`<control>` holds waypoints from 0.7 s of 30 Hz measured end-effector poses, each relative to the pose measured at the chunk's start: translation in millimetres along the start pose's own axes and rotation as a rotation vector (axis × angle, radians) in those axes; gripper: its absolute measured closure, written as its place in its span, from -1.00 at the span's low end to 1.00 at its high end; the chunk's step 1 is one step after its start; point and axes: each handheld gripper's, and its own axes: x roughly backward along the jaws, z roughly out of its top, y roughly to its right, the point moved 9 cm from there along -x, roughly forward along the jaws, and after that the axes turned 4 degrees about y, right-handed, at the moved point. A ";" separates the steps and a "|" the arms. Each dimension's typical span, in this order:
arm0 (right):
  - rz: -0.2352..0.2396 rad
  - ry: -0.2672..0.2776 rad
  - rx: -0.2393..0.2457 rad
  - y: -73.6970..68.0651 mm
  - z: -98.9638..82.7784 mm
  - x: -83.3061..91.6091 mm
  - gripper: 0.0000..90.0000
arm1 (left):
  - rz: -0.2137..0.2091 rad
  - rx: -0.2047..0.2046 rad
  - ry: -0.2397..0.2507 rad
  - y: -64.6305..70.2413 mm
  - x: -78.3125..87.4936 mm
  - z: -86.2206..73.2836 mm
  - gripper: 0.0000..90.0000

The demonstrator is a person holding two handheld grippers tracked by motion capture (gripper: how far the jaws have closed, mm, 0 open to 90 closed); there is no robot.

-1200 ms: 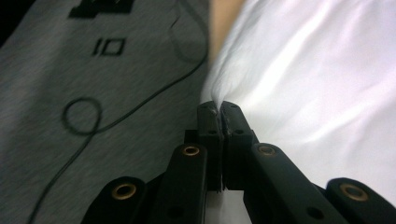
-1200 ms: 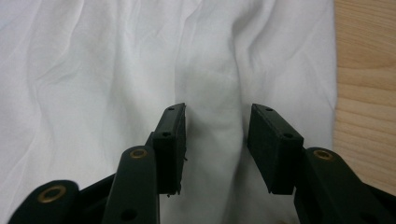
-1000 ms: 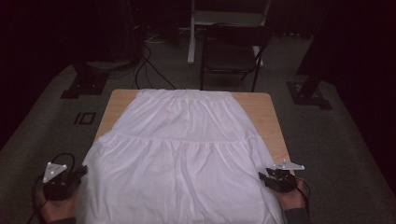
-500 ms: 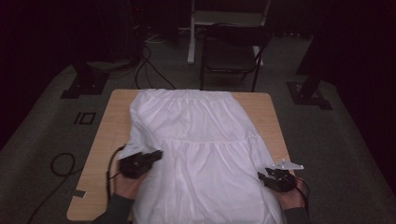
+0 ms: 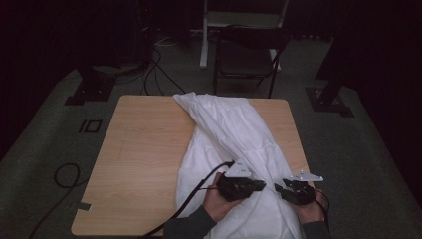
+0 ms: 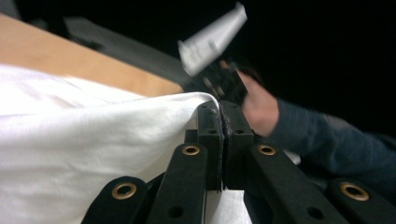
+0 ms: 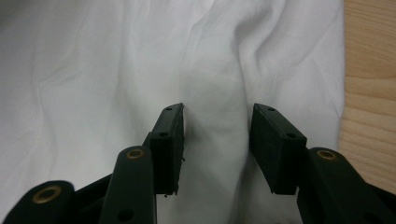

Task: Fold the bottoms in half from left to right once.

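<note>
Tongs on the left (image 6: pixel 219 109) are clamped tight on an edge of the white garment (image 6: pixel 84 140), a fold of cloth pinched between the pads. In the high view they (image 5: pixel 262 185) sit just beside the right tongs (image 5: pixel 277 188), near the front right of the worktop (image 5: pixel 144 149). Right tongs (image 7: pixel 217 140) stand partly apart over a raised ridge of the cloth (image 7: pixel 116 60); the pads are not pressing it. The garment (image 5: pixel 234 129) lies doubled over toward the right half of the wooden worktop, running from the far edge to the near one.
</note>
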 end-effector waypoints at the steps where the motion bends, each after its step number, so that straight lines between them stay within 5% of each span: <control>1: 0.000 -0.001 0.000 0.0 0.0 0.0 0.20 | -0.009 0.010 -0.016 -2.6 -6.2 -6.2 0.93; 3: 0.001 -0.001 -0.002 0.2 0.4 -0.1 0.20 | -0.040 0.048 -0.025 -9.4 -9.7 -14.5 0.71; 7: -0.019 -0.005 -0.011 2.5 2.2 2.3 0.14 | 0.021 0.070 0.020 -31.2 18.8 -14.5 0.29; 10: -0.015 0.034 -0.019 -0.2 13.0 9.4 0.10 | 0.168 0.072 0.028 -60.8 50.8 -21.4 0.20; 14: 0.009 0.074 0.002 -14.4 28.4 16.1 0.07 | 0.411 0.076 -0.045 -109.0 84.4 -57.7 0.13; 18: 0.056 0.101 0.044 -35.6 45.1 17.7 0.03 | 0.547 0.152 -0.139 -144.1 97.5 -106.9 0.09; 21: 0.106 0.114 0.050 -50.6 53.7 13.7 0.02 | 0.634 0.151 -0.205 -160.9 100.3 -132.4 0.04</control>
